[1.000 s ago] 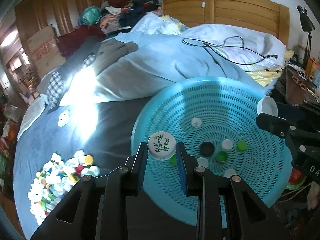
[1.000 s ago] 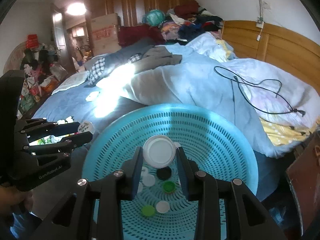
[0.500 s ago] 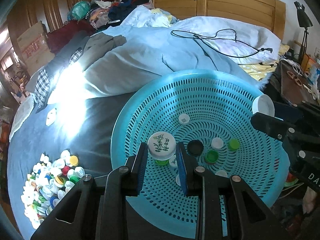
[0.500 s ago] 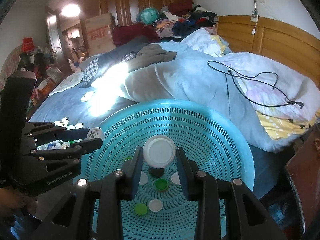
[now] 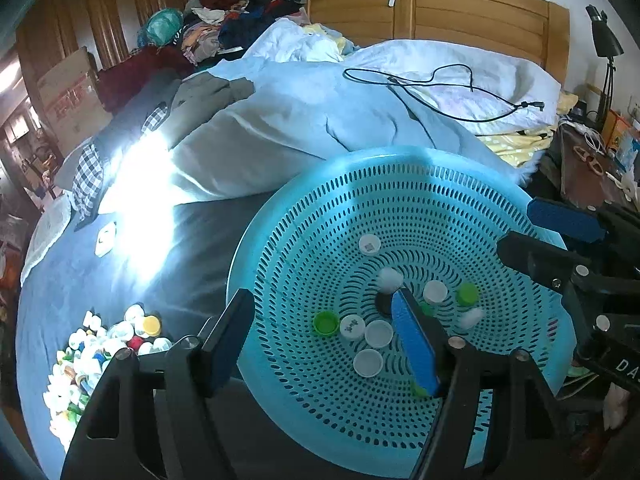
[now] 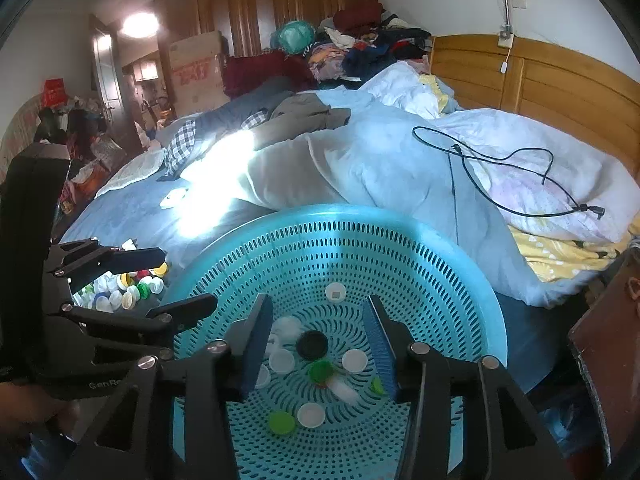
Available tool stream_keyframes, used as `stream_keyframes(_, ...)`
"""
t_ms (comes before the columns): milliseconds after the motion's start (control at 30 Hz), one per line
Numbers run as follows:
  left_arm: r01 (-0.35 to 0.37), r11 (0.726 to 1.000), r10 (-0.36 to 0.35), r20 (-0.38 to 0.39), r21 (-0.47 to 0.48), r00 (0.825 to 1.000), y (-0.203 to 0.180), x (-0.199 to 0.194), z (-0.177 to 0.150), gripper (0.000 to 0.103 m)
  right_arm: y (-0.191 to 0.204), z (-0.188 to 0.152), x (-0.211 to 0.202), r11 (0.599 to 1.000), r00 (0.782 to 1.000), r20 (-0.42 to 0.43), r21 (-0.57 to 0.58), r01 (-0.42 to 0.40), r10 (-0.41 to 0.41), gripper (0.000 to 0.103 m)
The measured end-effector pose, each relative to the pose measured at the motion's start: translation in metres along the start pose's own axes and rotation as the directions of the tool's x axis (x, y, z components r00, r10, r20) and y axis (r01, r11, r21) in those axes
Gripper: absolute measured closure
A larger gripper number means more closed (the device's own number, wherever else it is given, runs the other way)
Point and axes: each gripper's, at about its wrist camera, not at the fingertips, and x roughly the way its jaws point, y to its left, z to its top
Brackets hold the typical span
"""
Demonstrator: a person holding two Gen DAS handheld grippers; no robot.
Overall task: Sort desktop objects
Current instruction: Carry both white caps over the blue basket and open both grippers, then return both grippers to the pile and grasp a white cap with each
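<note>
A turquoise perforated basket (image 5: 360,160) (image 6: 320,212) sits on the bed and holds several white, green and black bottle caps. My left gripper (image 5: 322,300) hangs over the basket's near left side with its jaws opening and nothing between them. The white cap with green print (image 5: 352,326) lies on the basket floor beside a green cap (image 5: 325,323). Over the basket's middle, my right gripper (image 6: 318,308) also has its jaws opening, with no cap between them. A blurred white cap (image 6: 342,390) is in motion on the floor below it. A pile of mixed caps (image 5: 92,352) (image 6: 128,288) lies on the blue sheet to the left.
A rumpled pale duvet (image 5: 304,120) with a black cable (image 5: 436,92) lies behind the basket, before a wooden headboard (image 5: 460,12). A dark wooden side table (image 6: 608,344) stands right of the bed. Clothes (image 6: 352,48) and a cardboard box (image 6: 196,68) are heaped far back.
Both grippers have gone from shut on a cap to open. The printed cap and the plain white cap have dropped into the basket. The left gripper edged further over the basket.
</note>
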Motion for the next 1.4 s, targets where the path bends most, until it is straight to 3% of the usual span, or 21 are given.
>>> stream_keyframes(200, -0.021, 0.999, 0.021, 0.005, -0.038, 1.000, 0.019, -0.006, -0.015, 0.038, 0.011, -0.002, -0.003, 1.000, 0.999, 0.010, -0.005, -0.031, 0.031, 0.048)
stream_keyframes(267, -0.042, 0.997, 0.042, 0.005, -0.061, 0.999, 0.033, -0.008, -0.026, 0.038, 0.019, -0.003, -0.004, 0.999, 0.999, 0.019, -0.014, -0.048, 0.049, 0.042)
stream_keyframes(533, -0.136, 0.962, 0.137, -0.014, -0.238, 0.991, 0.117, -0.028, -0.101, 0.037, 0.070, -0.005, -0.001, 0.987, 0.991, 0.016, -0.095, -0.133, 0.135, 0.033)
stream_keyframes(667, -0.205, 0.894, 0.189, -0.080, -0.398, 0.979, 0.200, -0.031, -0.167, 0.037, 0.097, -0.008, 0.004, 0.974, 0.984, 0.003, -0.148, -0.173, 0.176, 0.032)
stream_keyframes(767, -0.307, 0.796, 0.248, -0.182, -0.521, 0.951, 0.288, -0.022, -0.213, 0.037, 0.118, -0.013, 0.014, 0.962, 0.980, -0.034, -0.185, -0.199, 0.197, 0.032)
stream_keyframes(800, -0.355, 0.764, 0.273, -0.228, -0.539, 0.934, 0.317, -0.017, -0.221, 0.038, 0.122, -0.014, 0.017, 0.960, 0.979, -0.041, -0.191, -0.203, 0.198, 0.032)
stream_keyframes(833, -0.382, 0.750, 0.290, -0.250, -0.540, 0.924, 0.340, -0.013, -0.223, 0.037, 0.127, -0.015, 0.020, 0.957, 0.978, -0.054, -0.201, -0.208, 0.201, 0.032)
stream_keyframes(900, -0.403, 0.752, 0.271, -0.313, -0.521, 0.910, 0.385, 0.009, -0.214, 0.037, 0.141, -0.020, 0.030, 0.950, 0.975, -0.089, -0.221, -0.220, 0.205, 0.032)
stream_keyframes(1033, -0.411, 0.780, 0.251, -0.366, -0.471, 0.896, 0.423, 0.056, -0.192, 0.037, 0.162, -0.027, 0.039, 0.943, 0.969, -0.127, -0.234, -0.237, 0.212, 0.032)
stream_keyframes(1133, -0.435, 0.778, 0.233, -0.435, -0.453, 0.870, 0.436, 0.084, -0.200, 0.036, 0.174, -0.034, 0.041, 0.937, 0.966, -0.154, -0.254, -0.240, 0.206, 0.032)
stream_keyframes(1167, -0.425, 0.776, 0.230, -0.419, -0.466, 0.878, 0.435, 0.084, -0.204, 0.034, 0.177, -0.037, 0.042, 0.936, 0.966, -0.161, -0.258, -0.239, 0.202, 0.032)
stream_keyframes(1333, -0.430, 0.785, 0.251, -0.405, -0.447, 0.879, 0.409, 0.061, -0.222, 0.032, 0.184, -0.047, 0.050, 0.933, 0.961, -0.197, -0.263, -0.245, 0.196, 0.032)
stream_keyframes(1400, -0.399, 0.795, 0.228, -0.386, -0.456, 0.894, 0.397, 0.050, -0.233, 0.031, 0.191, -0.048, 0.053, 0.928, 0.956, -0.204, -0.265, -0.263, 0.213, 0.032)
